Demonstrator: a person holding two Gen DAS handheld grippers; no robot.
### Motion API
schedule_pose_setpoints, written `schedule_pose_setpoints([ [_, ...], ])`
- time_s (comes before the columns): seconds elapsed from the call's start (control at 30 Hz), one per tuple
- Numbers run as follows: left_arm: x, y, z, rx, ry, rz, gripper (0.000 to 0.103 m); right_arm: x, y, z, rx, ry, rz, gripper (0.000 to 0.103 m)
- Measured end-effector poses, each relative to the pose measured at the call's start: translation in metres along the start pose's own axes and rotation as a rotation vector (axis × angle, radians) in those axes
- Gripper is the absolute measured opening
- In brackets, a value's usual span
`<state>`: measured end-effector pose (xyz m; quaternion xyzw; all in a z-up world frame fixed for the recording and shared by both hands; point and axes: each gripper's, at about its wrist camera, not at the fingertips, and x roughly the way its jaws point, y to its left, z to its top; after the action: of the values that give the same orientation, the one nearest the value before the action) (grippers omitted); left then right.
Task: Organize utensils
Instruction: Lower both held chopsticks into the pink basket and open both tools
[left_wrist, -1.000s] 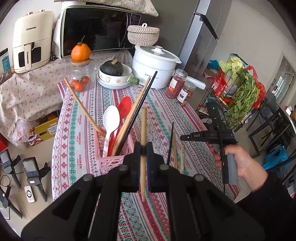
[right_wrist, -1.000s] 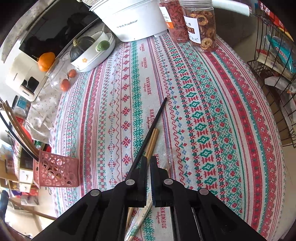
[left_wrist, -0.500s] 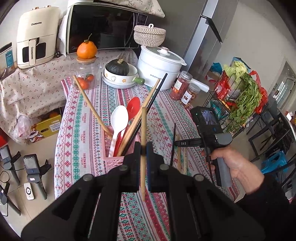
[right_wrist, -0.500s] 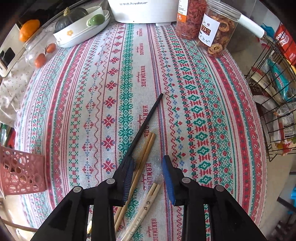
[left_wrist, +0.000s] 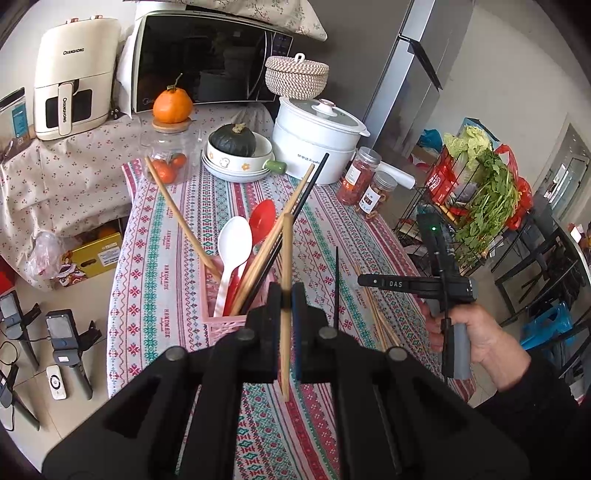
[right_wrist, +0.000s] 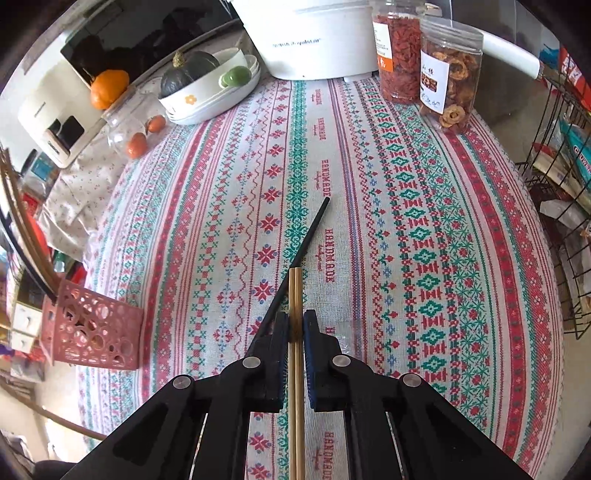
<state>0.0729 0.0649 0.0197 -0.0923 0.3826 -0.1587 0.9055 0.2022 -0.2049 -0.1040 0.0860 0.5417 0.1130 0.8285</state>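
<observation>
While your left tool (left_wrist: 286, 306) clenches one chopstick (left_wrist: 286, 280), lift the right tool (right_wrist: 295, 332), seemingly clamped on the wooden pair (right_wrist: 296, 295), straight off the worktop (right_wrist: 424, 221).

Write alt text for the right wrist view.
The right gripper has its jaws shut on a pair of wooden chopsticks above a patterned tablecloth. A black chopstick lies on the cloth just left of them, and a pink basket stands at the left edge.
</observation>
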Motion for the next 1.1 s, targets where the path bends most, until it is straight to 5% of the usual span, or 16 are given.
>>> schedule_pose_setpoints([
  [0.27,-0.009,-0.007,0.005,0.015,-0.057,-0.001,0.006,-0.093,0.017,-0.023,-0.065,-0.227,0.120,0.007],
  [0.57,-0.047,-0.006,0.022,0.005,-0.269,-0.017,0.006,-0.182,0.051,-0.050,-0.186,-0.464,0.231,0.005],
  [0.83,-0.069,0.015,0.034,-0.046,-0.399,0.031,0.006,-0.206,0.081,-0.042,-0.224,-0.548,0.262,0.005],
  [1.1,-0.058,0.032,0.041,-0.080,-0.400,0.090,0.006,-0.231,0.115,-0.034,-0.263,-0.632,0.352,0.005],
])
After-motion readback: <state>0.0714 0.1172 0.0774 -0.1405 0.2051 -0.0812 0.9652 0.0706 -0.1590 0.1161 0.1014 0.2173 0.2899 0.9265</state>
